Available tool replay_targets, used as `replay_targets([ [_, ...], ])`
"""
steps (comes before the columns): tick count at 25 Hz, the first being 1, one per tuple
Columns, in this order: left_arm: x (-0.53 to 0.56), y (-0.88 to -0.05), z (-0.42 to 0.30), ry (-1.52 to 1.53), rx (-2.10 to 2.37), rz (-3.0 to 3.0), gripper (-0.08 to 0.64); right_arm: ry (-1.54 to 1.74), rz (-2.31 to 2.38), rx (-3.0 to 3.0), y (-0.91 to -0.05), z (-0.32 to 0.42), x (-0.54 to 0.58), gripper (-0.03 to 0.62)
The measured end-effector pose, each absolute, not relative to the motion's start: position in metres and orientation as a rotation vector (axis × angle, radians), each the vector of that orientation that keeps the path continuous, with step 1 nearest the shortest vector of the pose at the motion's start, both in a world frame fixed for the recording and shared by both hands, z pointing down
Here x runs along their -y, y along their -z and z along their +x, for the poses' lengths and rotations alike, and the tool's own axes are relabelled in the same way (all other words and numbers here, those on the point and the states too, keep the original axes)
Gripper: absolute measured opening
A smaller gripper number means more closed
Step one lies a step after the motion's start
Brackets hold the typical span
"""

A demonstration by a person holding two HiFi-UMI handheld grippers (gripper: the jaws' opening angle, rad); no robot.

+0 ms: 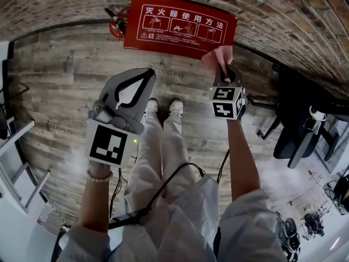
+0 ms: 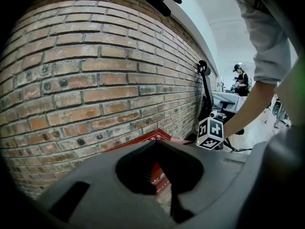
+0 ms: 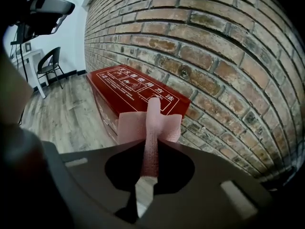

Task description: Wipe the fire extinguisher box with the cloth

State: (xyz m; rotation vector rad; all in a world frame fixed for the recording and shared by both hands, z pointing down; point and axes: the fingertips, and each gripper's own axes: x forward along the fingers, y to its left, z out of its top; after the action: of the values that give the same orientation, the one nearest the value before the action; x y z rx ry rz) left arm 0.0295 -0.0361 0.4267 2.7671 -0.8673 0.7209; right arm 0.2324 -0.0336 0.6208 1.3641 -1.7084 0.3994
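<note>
The red fire extinguisher box [image 1: 180, 26] lies on the wood floor against the brick wall, with white instructions printed on its top. My right gripper [image 1: 222, 70] is shut on a pink cloth [image 1: 218, 56] that hangs over the box's right end. In the right gripper view the cloth [image 3: 150, 123] is pinched between the jaws, just in front of the box [image 3: 133, 87]. My left gripper [image 1: 148, 74] hovers below the box, apart from it, with its jaws closed together and nothing in them. In the left gripper view the box [image 2: 145, 138] shows beyond the jaws.
A brick wall [image 1: 272, 15] runs behind the box. A black office chair [image 1: 300, 130] stands at the right and a white frame [image 1: 13, 146] at the left. A red extinguisher part [image 1: 116, 23] sits at the box's left end. The person's white shoes [image 1: 163, 108] stand below the box.
</note>
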Motion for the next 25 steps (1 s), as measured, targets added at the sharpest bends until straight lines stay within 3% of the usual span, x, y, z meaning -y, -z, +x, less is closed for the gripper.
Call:
replay_targets([
  [10, 0.03, -0.387, 0.033, -0.682, 0.872, 2.829, -0.003, -0.458, 1.462, 1.817, -0.562, 0.211, 0.028, 0.02],
  [25, 0.01, -0.233, 0.018, -0.622, 0.941, 2.968, -0.003, -0.304, 1.557, 2.083, -0.327, 0.167, 0.008, 0.02],
])
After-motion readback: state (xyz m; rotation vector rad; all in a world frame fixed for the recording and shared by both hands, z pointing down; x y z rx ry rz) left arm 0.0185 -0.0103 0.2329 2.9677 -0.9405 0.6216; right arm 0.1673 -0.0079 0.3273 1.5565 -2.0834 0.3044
